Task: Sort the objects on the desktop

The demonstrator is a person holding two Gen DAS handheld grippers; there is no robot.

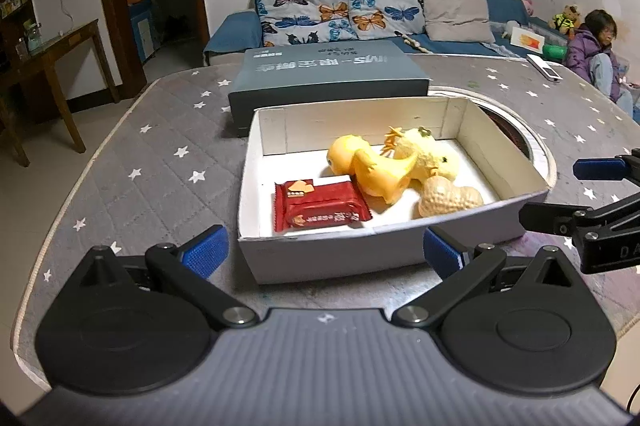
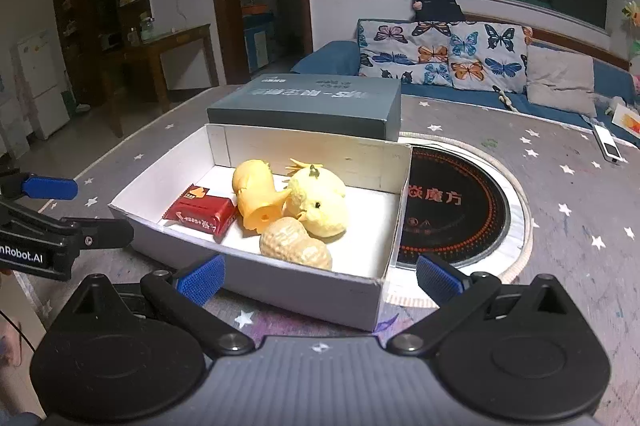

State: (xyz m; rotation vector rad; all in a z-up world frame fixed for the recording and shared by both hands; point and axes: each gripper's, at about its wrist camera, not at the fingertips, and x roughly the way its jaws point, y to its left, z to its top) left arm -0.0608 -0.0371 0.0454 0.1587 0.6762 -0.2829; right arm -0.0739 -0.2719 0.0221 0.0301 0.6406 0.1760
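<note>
Both claws were spread wide with nothing between them: your left claw (image 1: 324, 252) sat just short of the near wall of the white box (image 1: 460, 226), and your right claw (image 2: 318, 278) hovered at the box's near corner, so you appeared, as I judge it, to have finished loading and pulled back rather than to be reaching in. Inside the box lay the things you were sorting, bunched toward the middle: a red snack packet (image 1: 318, 206) flat on the floor, a peanut (image 1: 450, 200) by the near wall, an orange toy (image 1: 368, 166) touching the packet, and a pale yellow toy (image 1: 428, 154) pressed against it. Just behind the box stood its dark grey lid (image 1: 328, 78), probably left close so it could go back on. Your right camera showed what the left barely did: a round black hotplate (image 2: 456, 214) set into the star-patterned table cover (image 2: 560, 186), just beside the box's right wall. Each camera also caught the other claw at its edge. Farther off was a sofa (image 1: 236, 30) with butterfly cushions.
</note>
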